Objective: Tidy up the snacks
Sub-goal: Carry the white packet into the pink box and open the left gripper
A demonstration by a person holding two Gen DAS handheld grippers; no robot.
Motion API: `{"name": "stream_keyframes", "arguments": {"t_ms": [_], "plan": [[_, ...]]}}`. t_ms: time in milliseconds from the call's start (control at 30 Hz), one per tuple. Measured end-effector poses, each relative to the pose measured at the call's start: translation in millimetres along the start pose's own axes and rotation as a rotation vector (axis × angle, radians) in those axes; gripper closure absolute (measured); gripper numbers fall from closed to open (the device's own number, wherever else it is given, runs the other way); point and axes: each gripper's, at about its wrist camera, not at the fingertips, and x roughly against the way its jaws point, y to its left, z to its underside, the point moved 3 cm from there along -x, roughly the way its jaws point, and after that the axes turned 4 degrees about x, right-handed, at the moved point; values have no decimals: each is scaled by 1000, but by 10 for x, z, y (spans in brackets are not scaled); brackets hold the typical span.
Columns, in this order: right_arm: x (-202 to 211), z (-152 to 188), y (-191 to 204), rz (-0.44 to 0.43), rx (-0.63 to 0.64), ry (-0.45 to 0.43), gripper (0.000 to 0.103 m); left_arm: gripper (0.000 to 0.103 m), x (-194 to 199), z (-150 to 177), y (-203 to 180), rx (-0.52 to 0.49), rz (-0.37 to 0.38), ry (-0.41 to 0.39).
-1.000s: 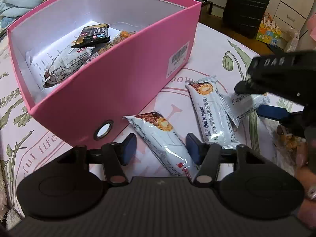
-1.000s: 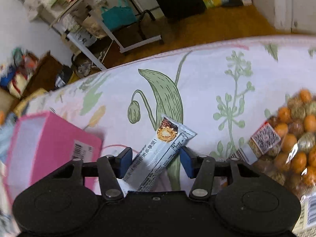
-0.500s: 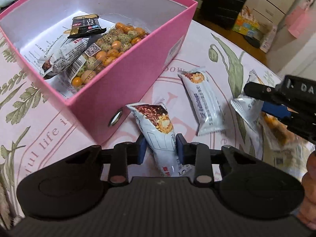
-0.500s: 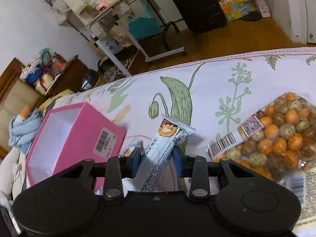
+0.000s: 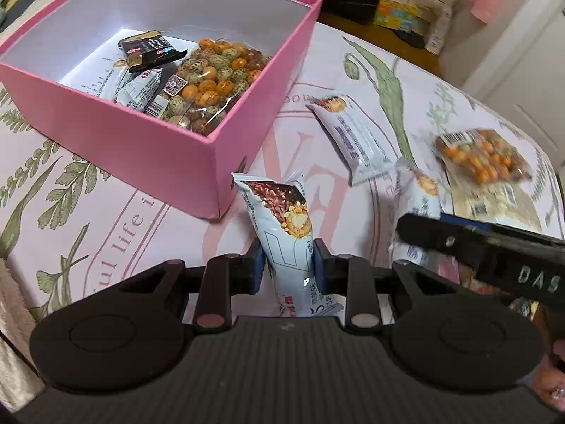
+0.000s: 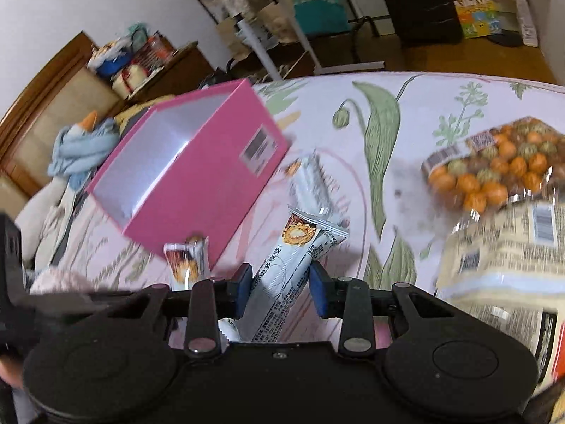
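Snacks lie across a floral cloth [image 5: 106, 212], and each tool grips one. The left gripper [image 5: 287, 265] is clenched on a pale wafer pack [image 5: 282, 219], which stands nearly upright between the blue pads [image 5: 256, 265] with its printed end toward twelve o'clock. That pack sits just beside the near corner of the pink box [image 5: 169, 155], which spreads toward eleven o'clock in the left view.

Inside the box rest a nut bag [image 5: 212, 74], a dark bar [image 5: 148, 49] lying over a white pack [image 5: 139, 90], and bare white floor at ten o'clock.

The right gripper [image 6: 279, 288] is clamped on a second wafer bar [image 6: 293, 265], which slants toward one o'clock; from the left camera this tool [image 5: 494, 251] crosses in at three o'clock, its bar [image 5: 420, 190] blurred.

A third bar [image 5: 353, 137] lies flat on the cloth at one o'clock in the left view, apart from the box. Another nut bag [image 5: 483, 159] lies at two o'clock, and in the right view it [image 6: 494, 169] shows at two o'clock, blurred, seemingly overlapped by a printed beige bag [image 6: 505, 258] at three o'clock.

In the right view the box [image 6: 197, 190] tilts at ten o'clock, with the left tool's pack [image 6: 185, 261] at nine o'clock.
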Motion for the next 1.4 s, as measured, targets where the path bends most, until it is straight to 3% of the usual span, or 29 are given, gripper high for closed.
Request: {"name": "stream_keyframes", "arguments": {"t_ms": [433,633,800,1067,1300,1400], "plan": [[248,348,390,-59,38,57,63,76,389,176,182,-103,75,114],[434,364,680,-101,78,59,63,77,720,118,385,-111,110,124],[567,233,995,-122,143,33,63,77,1086,-128,616,-92,123,57],[531,-331,1446,-126,240,-69,63,77,1381,-660,995,-71,95,-112],[-15,-809,1616,-88,293,-70,64,77,1134,-1213,1243,-50,59,-161],[-363,-974,1645,-59,319,-45,64,77,847,-1433,1348,-72,-27,-165]]}}
